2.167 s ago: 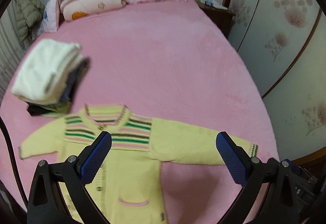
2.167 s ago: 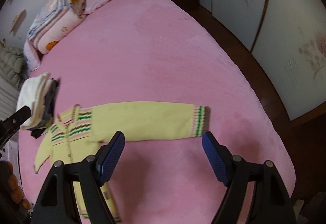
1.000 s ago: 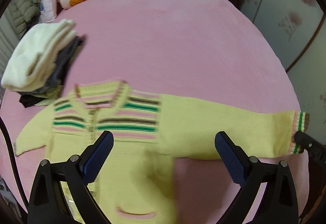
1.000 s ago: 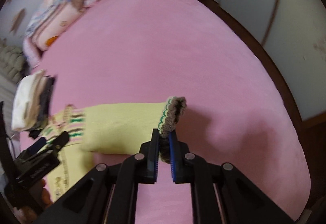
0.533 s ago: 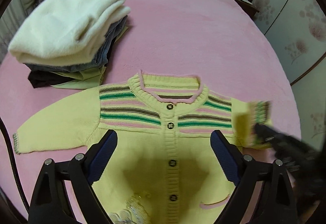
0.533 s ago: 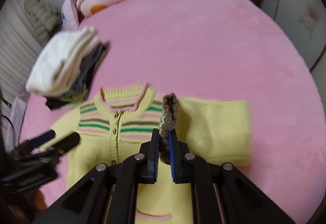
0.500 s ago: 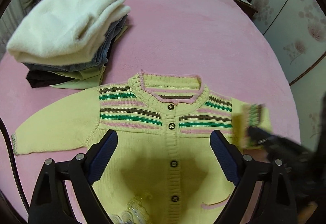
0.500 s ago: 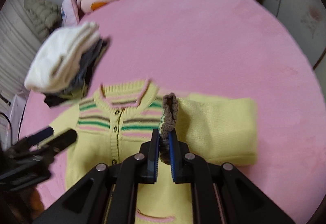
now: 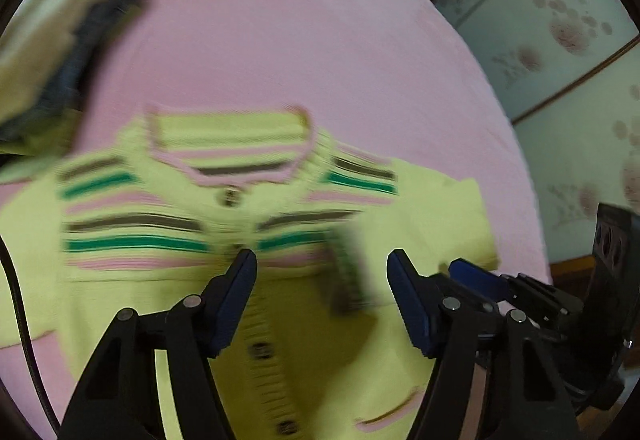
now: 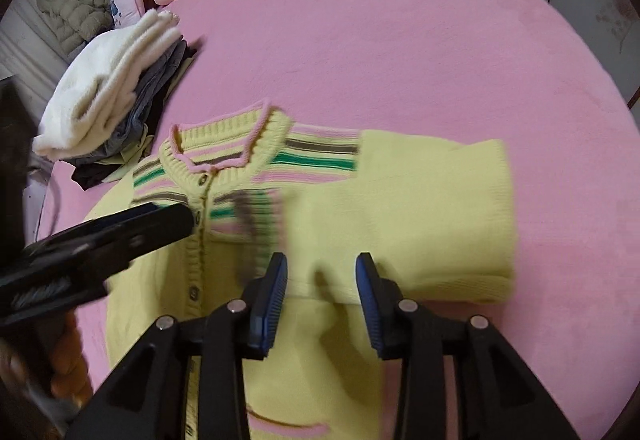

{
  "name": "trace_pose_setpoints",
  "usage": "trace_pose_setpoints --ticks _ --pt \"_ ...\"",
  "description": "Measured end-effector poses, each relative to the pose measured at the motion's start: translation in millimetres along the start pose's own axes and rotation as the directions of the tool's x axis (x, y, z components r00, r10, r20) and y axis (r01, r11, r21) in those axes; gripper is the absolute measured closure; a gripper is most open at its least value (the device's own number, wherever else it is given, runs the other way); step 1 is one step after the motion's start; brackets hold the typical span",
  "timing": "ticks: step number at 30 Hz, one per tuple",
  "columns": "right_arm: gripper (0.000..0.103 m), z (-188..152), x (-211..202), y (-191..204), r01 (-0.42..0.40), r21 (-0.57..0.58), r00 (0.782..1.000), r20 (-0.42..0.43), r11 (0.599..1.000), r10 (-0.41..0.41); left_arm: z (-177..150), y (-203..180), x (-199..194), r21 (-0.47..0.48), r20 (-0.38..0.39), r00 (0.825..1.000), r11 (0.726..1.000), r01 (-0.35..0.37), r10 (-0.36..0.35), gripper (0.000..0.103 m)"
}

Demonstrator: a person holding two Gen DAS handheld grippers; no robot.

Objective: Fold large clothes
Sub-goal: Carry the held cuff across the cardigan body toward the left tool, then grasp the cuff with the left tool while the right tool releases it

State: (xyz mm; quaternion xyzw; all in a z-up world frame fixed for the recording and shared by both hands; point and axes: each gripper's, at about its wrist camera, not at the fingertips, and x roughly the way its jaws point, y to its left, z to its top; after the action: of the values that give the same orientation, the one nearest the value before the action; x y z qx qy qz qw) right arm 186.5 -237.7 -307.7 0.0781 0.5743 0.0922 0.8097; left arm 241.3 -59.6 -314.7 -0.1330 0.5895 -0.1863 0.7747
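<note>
A yellow striped cardigan (image 10: 320, 240) lies face up, buttoned, on the near part of the pink bed (image 10: 400, 40), its collar toward the far side. One sleeve (image 10: 420, 208) is doubled back across the chest, its fold at the right and its striped cuff (image 10: 256, 224) resting, blurred, near the button line. The right gripper (image 10: 321, 296) hovers just over that sleeve with its jaws apart and nothing between them. The left gripper (image 9: 322, 296) hangs over the chest, also parted and empty. To the far left sits a stack of folded clothes (image 10: 108, 100). The risk, as I judge it, is that the loose knit sleeve slides or springs open once the other side is lifted, since nothing pins it. A careless pass by either tool could snag the cuff and drag the fold crooked.
</note>
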Motion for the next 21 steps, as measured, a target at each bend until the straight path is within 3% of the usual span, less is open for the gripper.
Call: trace_pose_setpoints --ticks 2,9,16,21 --pt "0.067 -3 -4 -6 -0.001 -0.01 1.0 0.001 1.0 0.001 2 -4 15 -0.008 -0.037 0.998 0.998 0.057 -0.057 0.036" --pt "0.067 -15 -16 -28 0.015 -0.011 1.0 0.006 1.0 -0.015 2 -8 53 -0.043 -0.079 0.996 0.998 0.039 -0.043 0.039" --pt "0.067 -20 -16 -44 -0.014 0.02 1.0 0.003 1.0 0.013 6 -11 75 -0.051 -0.062 0.998 0.998 -0.026 0.022 0.042" --pt "0.067 -22 -17 -56 0.015 0.026 1.0 0.007 1.0 -0.015 4 -23 91 -0.019 -0.074 0.995 0.998 -0.068 0.066 0.042"
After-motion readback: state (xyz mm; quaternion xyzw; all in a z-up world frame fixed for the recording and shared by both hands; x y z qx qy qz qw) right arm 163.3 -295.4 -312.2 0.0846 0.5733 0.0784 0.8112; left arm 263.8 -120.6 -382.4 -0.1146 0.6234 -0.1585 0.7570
